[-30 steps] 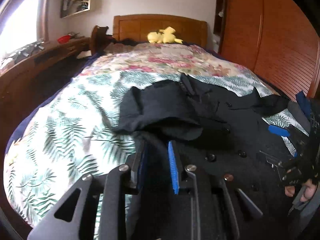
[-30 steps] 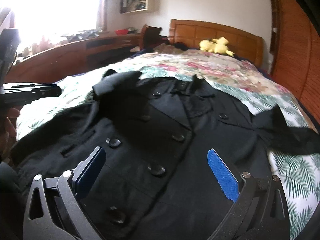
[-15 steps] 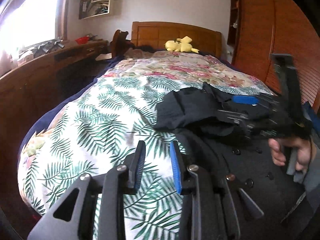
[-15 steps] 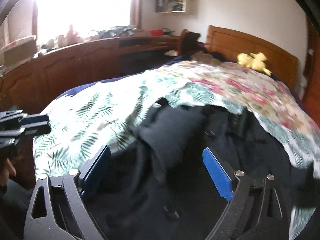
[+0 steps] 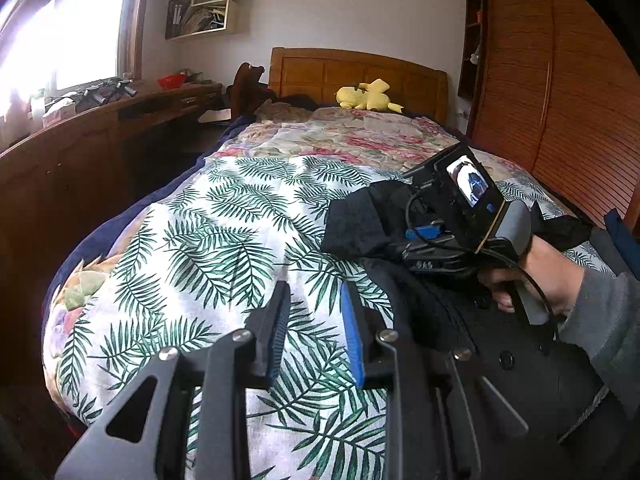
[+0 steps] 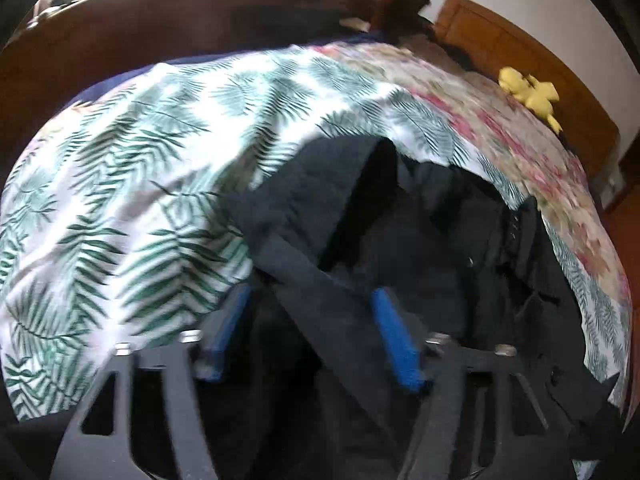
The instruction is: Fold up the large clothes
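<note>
Your right gripper (image 6: 312,332), jaws apart, straddles the black coat's (image 6: 440,248) folded sleeve (image 6: 304,216) to grasp it, while your left gripper (image 5: 314,332) hovers empty, jaws slightly apart, over the near-left bedspread (image 5: 224,240).

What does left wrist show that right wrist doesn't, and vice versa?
Left wrist only: the left gripper, open and empty above the leaf-print bedspread; the person's right hand on the other tool's handle; the wall shelf and window.

Right wrist only: the right gripper, fingers straddling a fold of the black coat, not closed on it.

Both: coat, bedspread, yellow plush toy by the headboard.
</note>
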Demonstrator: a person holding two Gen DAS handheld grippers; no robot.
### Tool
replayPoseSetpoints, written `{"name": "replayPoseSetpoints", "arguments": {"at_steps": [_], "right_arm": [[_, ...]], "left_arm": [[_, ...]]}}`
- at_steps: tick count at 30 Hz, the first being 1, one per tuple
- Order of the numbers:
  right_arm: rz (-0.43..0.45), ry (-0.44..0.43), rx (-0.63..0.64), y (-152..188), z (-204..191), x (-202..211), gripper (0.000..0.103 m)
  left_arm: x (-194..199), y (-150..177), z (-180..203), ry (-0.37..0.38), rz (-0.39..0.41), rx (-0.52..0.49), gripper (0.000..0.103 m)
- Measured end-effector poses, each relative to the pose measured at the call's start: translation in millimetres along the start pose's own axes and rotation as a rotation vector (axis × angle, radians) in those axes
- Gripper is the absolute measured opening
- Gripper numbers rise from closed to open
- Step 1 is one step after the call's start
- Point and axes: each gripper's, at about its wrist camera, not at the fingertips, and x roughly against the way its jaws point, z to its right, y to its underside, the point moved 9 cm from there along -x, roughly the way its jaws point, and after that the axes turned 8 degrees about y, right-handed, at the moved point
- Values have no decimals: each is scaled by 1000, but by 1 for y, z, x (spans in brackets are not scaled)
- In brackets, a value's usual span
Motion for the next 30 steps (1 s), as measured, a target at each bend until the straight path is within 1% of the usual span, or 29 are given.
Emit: {"name": "replayPoseSetpoints", "arguments": {"at_steps": [1, 2, 3, 5, 7, 10, 13, 15, 19, 22, 23, 25, 27, 30], "right_arm": [[3, -3, -11, 3, 6, 0, 29], [11, -11, -19, 5, 10, 3, 22], [21, -16, -28, 6, 12, 5, 13], [52, -12, -57, 7, 23, 15, 8], [89, -5, -90, 6, 34, 27, 6], [179, -10, -153, 5, 56, 56, 5], [261, -4, -215, 13, 79, 89, 4], [292, 15, -248, 25, 94, 107, 4], [319, 51, -314, 65, 119, 135, 4], [300, 75, -366, 103, 128, 145, 4], [266, 71, -390, 121, 129, 142, 5], [208, 70, -408, 145, 129, 135, 5], [176, 72, -398, 169, 126, 133, 5], [144, 90, -375, 190, 118, 133, 5]], "left_arm": [[0, 0, 1, 3, -1, -2, 24], [-1, 0, 3, 6, -1, -4, 24], [-1, 0, 5, 7, -1, -5, 24], [-2, -1, 8, 8, -2, -9, 24], [-3, -2, 13, 17, 0, -14, 24], [-5, -2, 20, 25, 0, -27, 24], [-7, -3, 27, 34, 0, -37, 24], [-9, -3, 31, 41, -1, -43, 24], [-9, -5, 41, 61, 6, -55, 24], [-9, -6, 51, 84, 17, -76, 25], [-8, -6, 55, 88, 22, -80, 25], [-8, -8, 61, 102, 29, -84, 25], [-8, -10, 69, 115, 36, -84, 25], [-10, -12, 81, 131, 42, -87, 25]]}}
